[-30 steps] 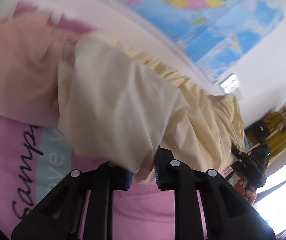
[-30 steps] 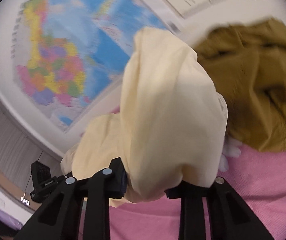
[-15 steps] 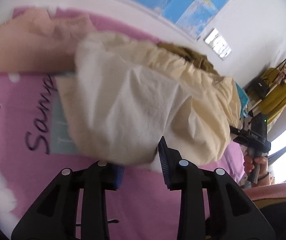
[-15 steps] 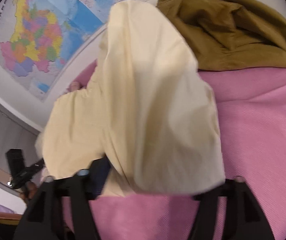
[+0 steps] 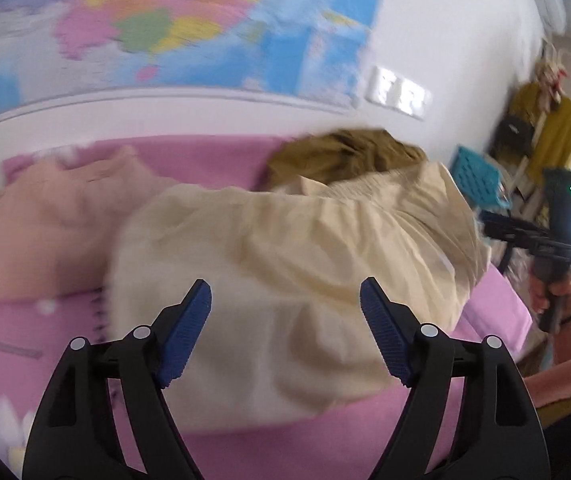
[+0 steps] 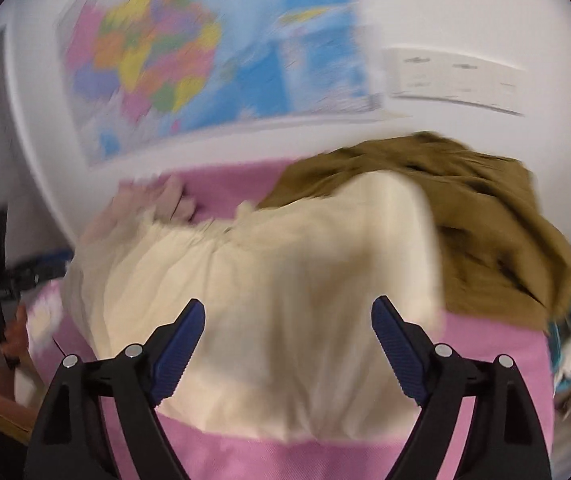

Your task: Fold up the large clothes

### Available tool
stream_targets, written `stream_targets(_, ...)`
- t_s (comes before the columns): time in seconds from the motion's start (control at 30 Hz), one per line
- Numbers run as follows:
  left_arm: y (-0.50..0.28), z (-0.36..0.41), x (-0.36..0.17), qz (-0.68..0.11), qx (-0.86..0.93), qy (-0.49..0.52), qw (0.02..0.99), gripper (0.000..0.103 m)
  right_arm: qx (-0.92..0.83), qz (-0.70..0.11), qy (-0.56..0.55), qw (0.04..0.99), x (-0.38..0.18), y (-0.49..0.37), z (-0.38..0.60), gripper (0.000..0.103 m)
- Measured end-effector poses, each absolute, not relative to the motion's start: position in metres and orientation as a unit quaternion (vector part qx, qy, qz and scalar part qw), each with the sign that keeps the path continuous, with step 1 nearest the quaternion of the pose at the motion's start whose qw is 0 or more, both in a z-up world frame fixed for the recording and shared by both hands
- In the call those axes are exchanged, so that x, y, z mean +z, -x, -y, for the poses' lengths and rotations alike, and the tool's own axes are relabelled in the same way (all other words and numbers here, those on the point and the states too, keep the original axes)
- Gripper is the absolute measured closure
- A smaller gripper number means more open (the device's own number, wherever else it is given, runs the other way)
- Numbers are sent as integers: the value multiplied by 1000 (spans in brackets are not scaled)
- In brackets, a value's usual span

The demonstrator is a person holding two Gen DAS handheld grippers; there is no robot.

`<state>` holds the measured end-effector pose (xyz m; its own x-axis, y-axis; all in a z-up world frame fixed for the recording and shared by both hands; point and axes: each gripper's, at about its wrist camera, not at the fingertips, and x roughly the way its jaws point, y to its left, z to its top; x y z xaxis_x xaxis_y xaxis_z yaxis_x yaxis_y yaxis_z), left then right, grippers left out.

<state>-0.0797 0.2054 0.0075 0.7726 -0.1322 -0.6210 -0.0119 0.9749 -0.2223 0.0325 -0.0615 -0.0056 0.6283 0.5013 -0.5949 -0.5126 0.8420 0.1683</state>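
Across the middle of the pink bed cover (image 5: 325, 452), a cream cotton garment (image 5: 285, 280) is lying in a loose, half-folded mound, its gathered band running along the far side toward the wall. Both pairs of tongs are hanging just short of its near edge. The left tongs (image 5: 285, 332) are opening, already wide, with nothing pinched between the blue pads (image 5: 183, 334); cloth is showing behind the gap, not in it. The right tongs (image 6: 287, 350) are opening too, equally wide and empty, with the same cream garment (image 6: 265, 320) lying beyond them.

Behind the cream piece, toward the bed's far right corner, an olive-brown garment (image 6: 485, 232) is sitting crumpled, and the cream cloth is overlapping its front edge. A peach garment (image 5: 45, 232) is resting toward the far left edge. Above the bed, a world map (image 5: 189, 28) is hanging on the wall.

Judging by its wrinkles and slump, the cream fabric is thin, light and very soft: it is likely sagging wherever it is unsupported and sliding easily over the cover. Pinching a single layer at two corners of one edge, or at the thicker gathered band, probably gives the firmest hold. Grabbing the puffed middle risks catching several layers at once and dragging the olive piece along.
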Motion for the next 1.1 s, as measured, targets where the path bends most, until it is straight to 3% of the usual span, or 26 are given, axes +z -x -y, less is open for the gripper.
stream_targets(0.17, 29, -193, -21, -402, -35, 105, 909, 27, 269, -372, 79, 885, -46, -72, 11, 19)
stream_targets(0.23, 14, -193, -30, -425, -27, 104, 899, 28, 275, -379, 85, 879, -57, -81, 2, 26)
stream_targets(0.3, 8, -192, -31, -431, -25, 102, 896, 39, 266, -378, 105, 881, -61, -84, -2, 58)
stream_targets(0.33, 5, -192, -30, -431, -27, 99, 896, 43, 267, -379, 103, 880, -60, -84, -5, 67)
stream_targets(0.37, 3, -193, -28, -430, -23, 96, 897, 54, 267, -379, 100, 881, -57, -86, -2, 84)
stream_targets(0.4, 2, -193, -26, -431, -23, 95, 897, 67, 268, -372, 94, 884, -51, -85, 3, 92)
stream_targets(0.47, -2, -197, -22, -430, -27, 104, 897, 77, 275, -348, 75, 893, -34, -82, 11, 95)
stream_targets(0.63, -7, -213, 4, -385, -15, 125, 914, 84, 267, -272, 73, 921, 10, -81, 8, 96)
stream_targets(0.73, -17, -221, 1, -387, 7, 131, 913, 83, 266, -295, 63, 916, 1, -108, -3, 95)
stream_targets(0.93, -40, -231, -55, -448, 48, 135, 882, 69, 250, -365, 97, 892, -55, -147, -28, 86)
stream_targets(1.1, -40, -232, -60, -450, 51, 145, 880, 64, 266, -376, 56, 886, -44, -144, -12, 73)
